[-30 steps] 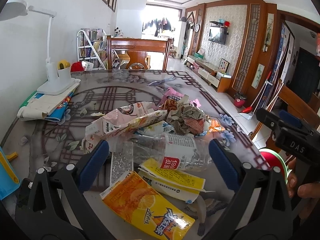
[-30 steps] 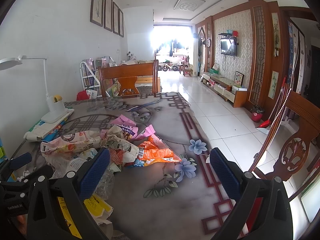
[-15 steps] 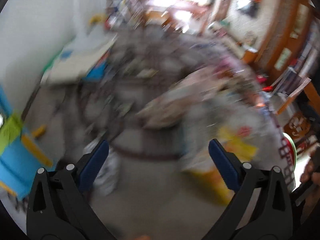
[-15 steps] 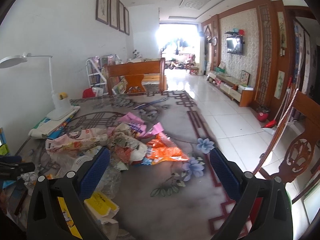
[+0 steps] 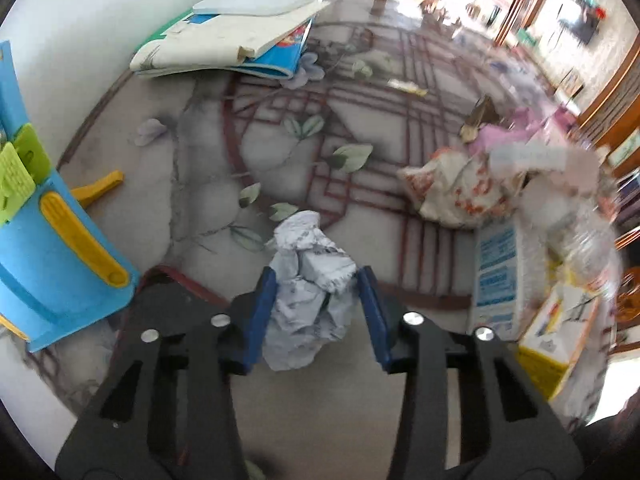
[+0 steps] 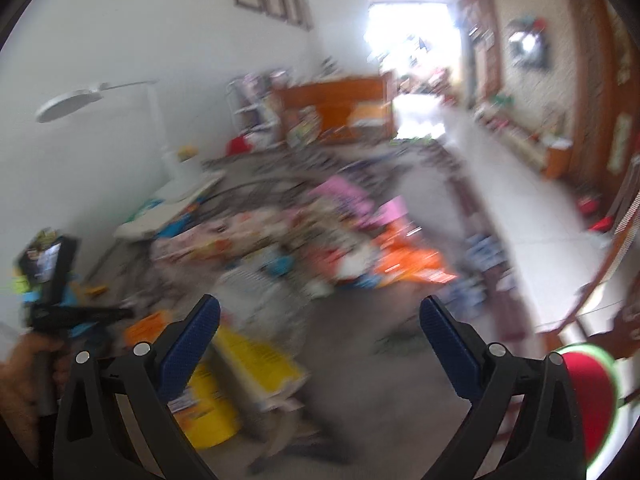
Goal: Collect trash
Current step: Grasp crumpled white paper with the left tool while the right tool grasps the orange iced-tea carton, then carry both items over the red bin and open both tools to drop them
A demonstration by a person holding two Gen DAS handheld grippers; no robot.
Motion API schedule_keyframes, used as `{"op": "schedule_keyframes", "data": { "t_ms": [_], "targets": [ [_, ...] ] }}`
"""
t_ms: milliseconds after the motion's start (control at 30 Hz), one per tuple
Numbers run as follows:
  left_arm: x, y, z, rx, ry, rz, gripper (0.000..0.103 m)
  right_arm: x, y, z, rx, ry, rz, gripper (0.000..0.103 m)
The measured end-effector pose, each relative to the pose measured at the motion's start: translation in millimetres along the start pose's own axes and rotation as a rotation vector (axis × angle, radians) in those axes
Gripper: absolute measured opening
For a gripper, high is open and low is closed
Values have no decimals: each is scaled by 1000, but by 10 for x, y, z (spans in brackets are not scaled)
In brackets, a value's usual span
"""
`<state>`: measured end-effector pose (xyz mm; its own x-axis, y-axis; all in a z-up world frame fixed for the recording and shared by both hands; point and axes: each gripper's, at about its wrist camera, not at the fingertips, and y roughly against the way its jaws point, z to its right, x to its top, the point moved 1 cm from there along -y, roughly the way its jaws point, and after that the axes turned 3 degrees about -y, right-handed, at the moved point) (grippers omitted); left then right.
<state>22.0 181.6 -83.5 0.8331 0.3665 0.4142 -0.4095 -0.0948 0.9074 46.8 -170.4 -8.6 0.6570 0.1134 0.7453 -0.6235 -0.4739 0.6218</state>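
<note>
A crumpled white paper ball (image 5: 308, 264) lies on the patterned table (image 5: 208, 184), apart from the main litter. My left gripper (image 5: 316, 304) points steeply down over it, jaws closing, with both blue pads (image 5: 262, 308) against the ball's sides. To the right sits the litter pile: a flowery wrapper (image 5: 460, 192), a blue-and-white carton (image 5: 496, 276), a clear bottle (image 5: 588, 248) and a yellow carton (image 5: 548, 344). In the blurred right wrist view my right gripper (image 6: 320, 344) stands open and empty above a yellow carton (image 6: 256, 360), short of an orange wrapper (image 6: 408, 264).
A blue-and-yellow plastic stand (image 5: 60, 248) is close on the left. Books under a white lamp base (image 5: 232, 40) lie at the far left by the wall. A red-and-green round object (image 6: 588, 396) sits beyond the table's right edge, by a wooden chair.
My left gripper swung left and down, away from the litter pile to the paper ball, and its jaws narrowed around it. The right view shifted a little and blurred; its jaws stayed wide.
</note>
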Motion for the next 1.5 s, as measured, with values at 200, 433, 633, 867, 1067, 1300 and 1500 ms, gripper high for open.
{"op": "schedule_keyframes", "data": {
  "t_ms": [200,433,633,867,1067,1300,1500],
  "targets": [
    [12,93,140,-43,-25,62,37,-261,-167,-595,145,175,-116,96],
    [34,204,98,-77,28,124,37,-605,-509,-1116,140,322,-205,89],
    [44,276,46,-100,72,166,37,-788,-782,-1207,107,372,-301,74],
    [19,462,63,-118,75,272,37,-594,-451,-1123,218,331,-224,58],
    [-169,709,254,-105,46,371,37,-183,147,-704,230,229,-18,58],
    [-562,1092,1359,-358,-113,435,37,-3,289,355,99,10,-12,58],
    [-822,988,2731,-572,-340,300,37,-211,623,1438,-102,-238,-46,59]
  ]
}}
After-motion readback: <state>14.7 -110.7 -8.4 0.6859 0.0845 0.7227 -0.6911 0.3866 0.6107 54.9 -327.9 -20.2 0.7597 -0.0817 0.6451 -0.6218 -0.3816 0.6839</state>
